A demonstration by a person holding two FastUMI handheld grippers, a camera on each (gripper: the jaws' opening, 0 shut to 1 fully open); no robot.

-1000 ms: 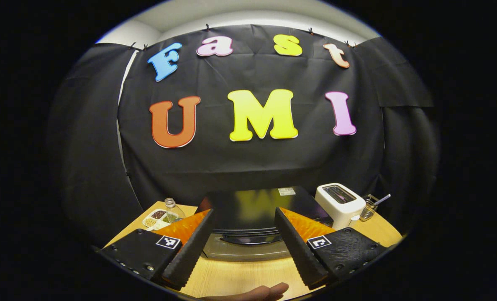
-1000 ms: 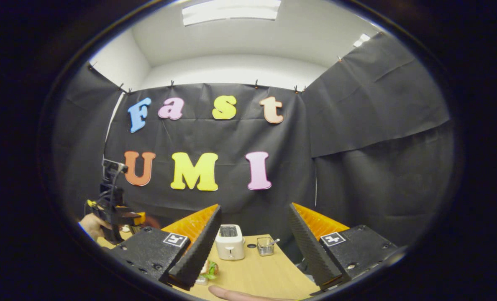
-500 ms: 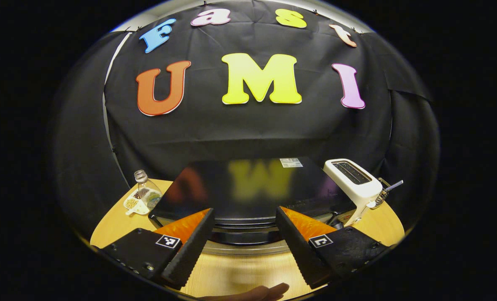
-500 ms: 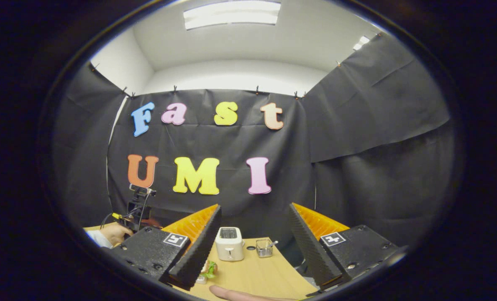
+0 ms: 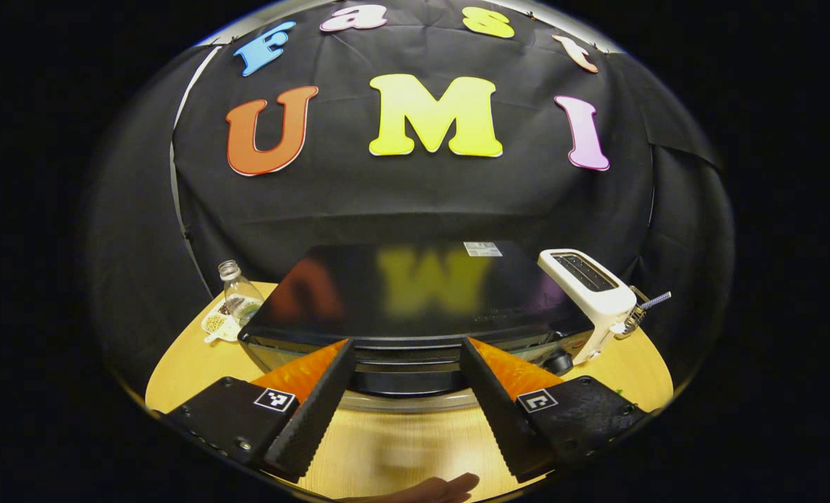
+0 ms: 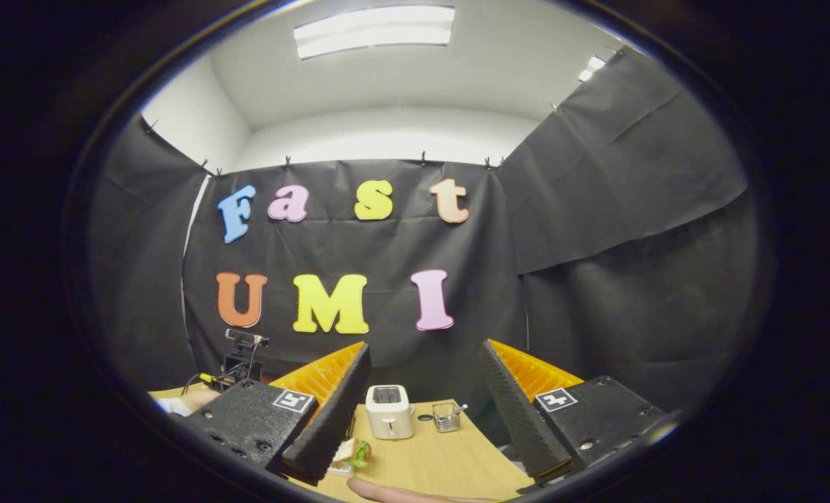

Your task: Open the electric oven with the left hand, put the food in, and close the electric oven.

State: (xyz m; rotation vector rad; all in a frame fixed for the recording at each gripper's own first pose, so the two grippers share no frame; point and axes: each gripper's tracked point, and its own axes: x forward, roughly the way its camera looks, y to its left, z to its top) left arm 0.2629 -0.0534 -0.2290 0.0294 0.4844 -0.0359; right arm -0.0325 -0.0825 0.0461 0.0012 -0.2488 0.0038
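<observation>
Left gripper view: left gripper [image 5: 406, 391] w/ jaws spread, empty, aimed at the black glossy-topped electric oven [image 5: 415, 300] close ahead on the wooden table [image 5: 191, 356]; door looks closed. Risk: fingers miss the handle, slide off. Right gripper [image 6: 422, 405] spread, empty; sandwich w/ green lettuce [image 6: 351, 454] on the table beside its left finger.

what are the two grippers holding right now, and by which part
Nothing. The left gripper is open in front of the electric oven, its fingers clear of it. The right gripper is open over the table, near the sandwich.
</observation>
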